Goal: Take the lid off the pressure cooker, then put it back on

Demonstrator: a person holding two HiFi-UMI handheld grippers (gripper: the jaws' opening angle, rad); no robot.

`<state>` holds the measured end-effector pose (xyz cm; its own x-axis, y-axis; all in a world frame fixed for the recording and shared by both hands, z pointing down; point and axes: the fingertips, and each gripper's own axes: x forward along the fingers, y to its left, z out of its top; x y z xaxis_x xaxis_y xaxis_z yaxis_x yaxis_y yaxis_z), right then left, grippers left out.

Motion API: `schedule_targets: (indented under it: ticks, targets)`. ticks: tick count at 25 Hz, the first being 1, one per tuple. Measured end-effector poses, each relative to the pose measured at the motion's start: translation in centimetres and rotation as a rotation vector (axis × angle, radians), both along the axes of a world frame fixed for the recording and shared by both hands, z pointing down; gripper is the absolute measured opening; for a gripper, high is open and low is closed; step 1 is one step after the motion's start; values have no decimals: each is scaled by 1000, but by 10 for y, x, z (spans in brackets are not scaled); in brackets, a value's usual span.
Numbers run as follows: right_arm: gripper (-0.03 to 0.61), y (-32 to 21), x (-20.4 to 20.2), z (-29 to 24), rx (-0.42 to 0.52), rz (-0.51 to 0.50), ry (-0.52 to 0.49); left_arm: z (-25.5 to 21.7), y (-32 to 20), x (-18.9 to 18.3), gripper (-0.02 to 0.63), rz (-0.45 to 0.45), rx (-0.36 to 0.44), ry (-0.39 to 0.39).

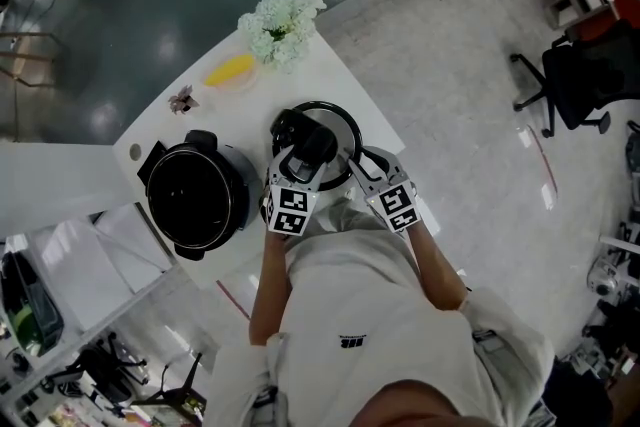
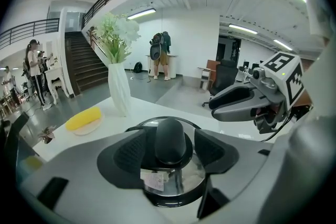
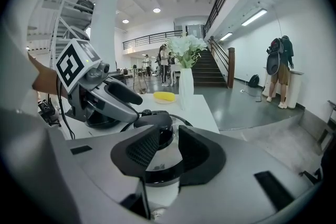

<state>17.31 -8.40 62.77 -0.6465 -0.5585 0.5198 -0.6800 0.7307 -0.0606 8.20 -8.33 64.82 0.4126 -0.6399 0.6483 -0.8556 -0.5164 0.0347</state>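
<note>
- Lid (image 1: 345,130) is off and lies, as far as I can tell, flat on the white table (image 1: 335,65), just right of the open pot (image 1: 197,198).
- It is steel with a black rim and a black handle (image 2: 171,140) on top. Likely heavy and stiff, with slick metal, so the handle is the safe place to grip; the rim would probably slip.
- Left gripper (image 2: 170,153): jaws apart, straddling the handle, with a gap on both sides and the pads not pressing.
- Right gripper (image 3: 169,147): jaws apart with a narrow gap, at the lid's near rim. The rim shows in the gap and nothing is clamped.
- The table is smooth and glossy, so the lid may slide if nudged.
- A vase of flowers (image 1: 282,25) and a yellow thing on a dish (image 1: 230,70) stand at the far end of the table, clear of the lid.
- The room is a big hall with a shiny floor, stairs (image 2: 86,57), an office chair (image 1: 570,80) and people far off.
</note>
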Motion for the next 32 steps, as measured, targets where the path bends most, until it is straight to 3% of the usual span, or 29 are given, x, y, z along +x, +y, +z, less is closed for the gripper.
schedule_targets:
  ticks: [32]
  targets:
    - [115,-27,5,32,-106,-17,0,69,-35,24,324,49,-217,-88]
